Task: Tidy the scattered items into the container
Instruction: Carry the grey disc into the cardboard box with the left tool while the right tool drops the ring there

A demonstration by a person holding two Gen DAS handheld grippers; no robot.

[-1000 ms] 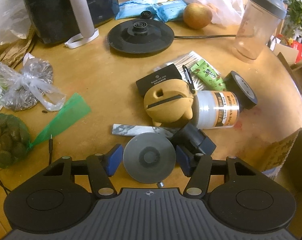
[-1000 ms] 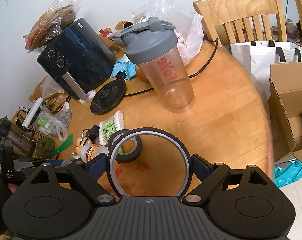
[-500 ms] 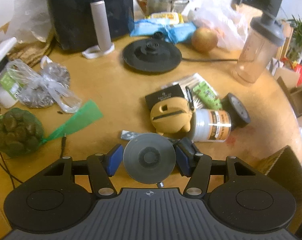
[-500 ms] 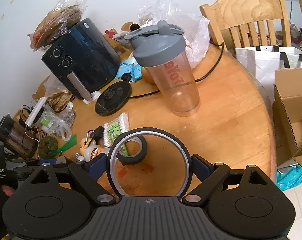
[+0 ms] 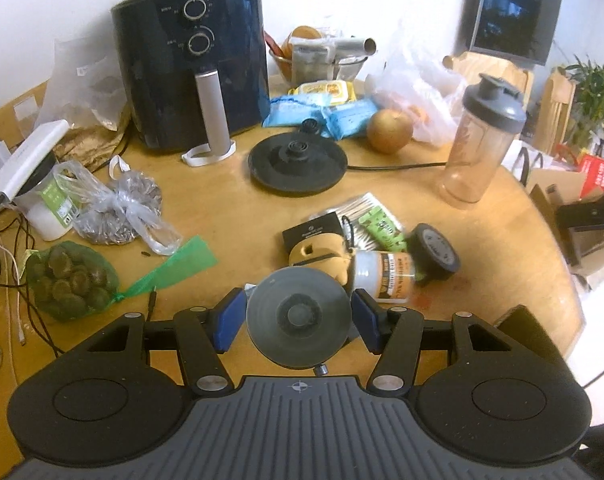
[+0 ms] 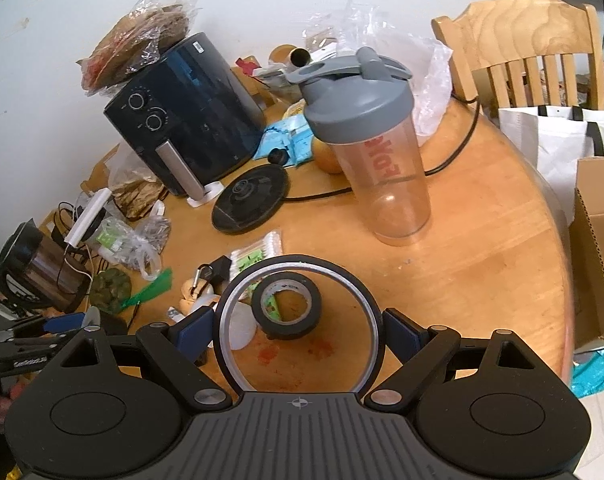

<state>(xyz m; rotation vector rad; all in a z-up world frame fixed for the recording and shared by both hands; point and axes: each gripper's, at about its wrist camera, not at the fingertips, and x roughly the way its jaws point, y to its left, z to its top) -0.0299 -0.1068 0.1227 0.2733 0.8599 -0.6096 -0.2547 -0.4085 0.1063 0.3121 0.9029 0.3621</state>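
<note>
Left tongs (image 5: 297,316) are clamped on a grey suction cup (image 5: 297,316), its round face filling the gap between the blue pads, held above the wooden worktop (image 5: 229,216). Right tongs (image 6: 297,330) grip a large black ring (image 6: 297,320) with a silvery inner rim, a pad pressing on each side. Seen through that ring, a roll of black tape (image 6: 286,306) lies flat on the worktop. Just beside the tape sit a small jar with an orange label (image 5: 384,282) on its side, a tan rounded toy (image 5: 322,258), a flat black box (image 5: 312,232) and a packet of cotton swabs (image 5: 372,214). Farther back stand a clear shaker bottle (image 6: 376,152) with a grey lid, a black kettle base (image 5: 297,162) and a black air fryer (image 5: 189,64). A cardboard box (image 6: 598,256) stands off the worktop's right edge, in the right wrist view.
</note>
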